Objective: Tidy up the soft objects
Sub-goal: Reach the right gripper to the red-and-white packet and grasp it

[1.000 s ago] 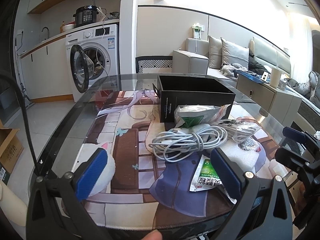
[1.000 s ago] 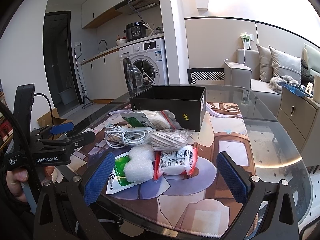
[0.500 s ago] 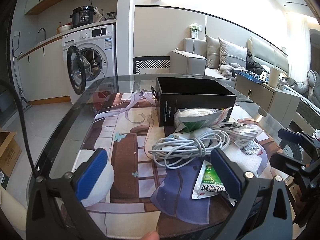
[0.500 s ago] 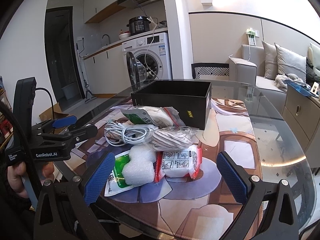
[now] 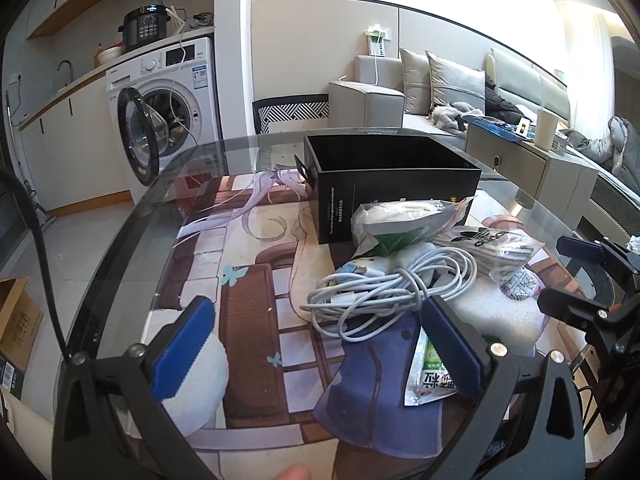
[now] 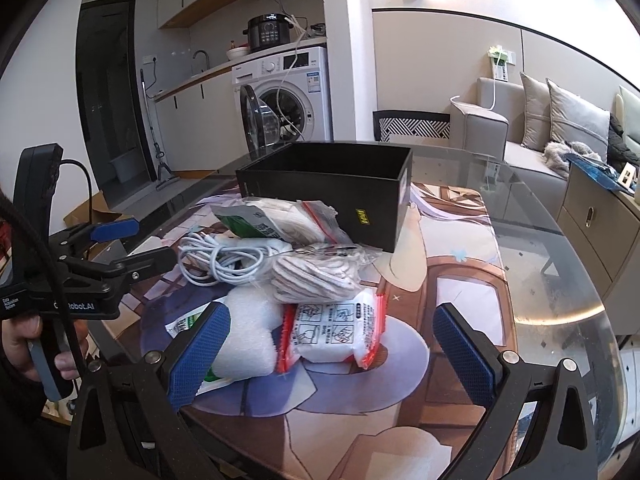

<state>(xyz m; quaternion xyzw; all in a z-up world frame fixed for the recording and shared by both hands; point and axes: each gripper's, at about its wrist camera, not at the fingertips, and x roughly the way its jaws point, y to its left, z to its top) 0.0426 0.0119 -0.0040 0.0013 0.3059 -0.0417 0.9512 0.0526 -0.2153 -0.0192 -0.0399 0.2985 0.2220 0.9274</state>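
A pile of soft things lies on the printed mat in front of an open black box (image 5: 394,178) (image 6: 332,192). In it are a coiled white cable (image 5: 380,292) (image 6: 222,254), a bag of white cloth (image 6: 288,222), bagged striped socks (image 6: 316,274), a white foam piece (image 6: 246,332), a red-edged white packet (image 6: 334,328) and a green-printed sachet (image 5: 430,374). My left gripper (image 5: 318,350) (image 6: 132,246) is open, low and near the cable. My right gripper (image 6: 334,354) (image 5: 568,276) is open over the foam and packet. Neither holds anything.
The round glass table (image 6: 552,280) has its edge close to both grippers. A washing machine (image 5: 168,92) with its door open stands behind on the left. A sofa (image 5: 440,84) and a low cabinet (image 5: 532,164) stand on the right. A cardboard box (image 5: 16,340) sits on the floor.
Both grippers have moved forward toward the pile, so the cable, packets and box look larger. The jaws stayed open and nothing on the table has moved.
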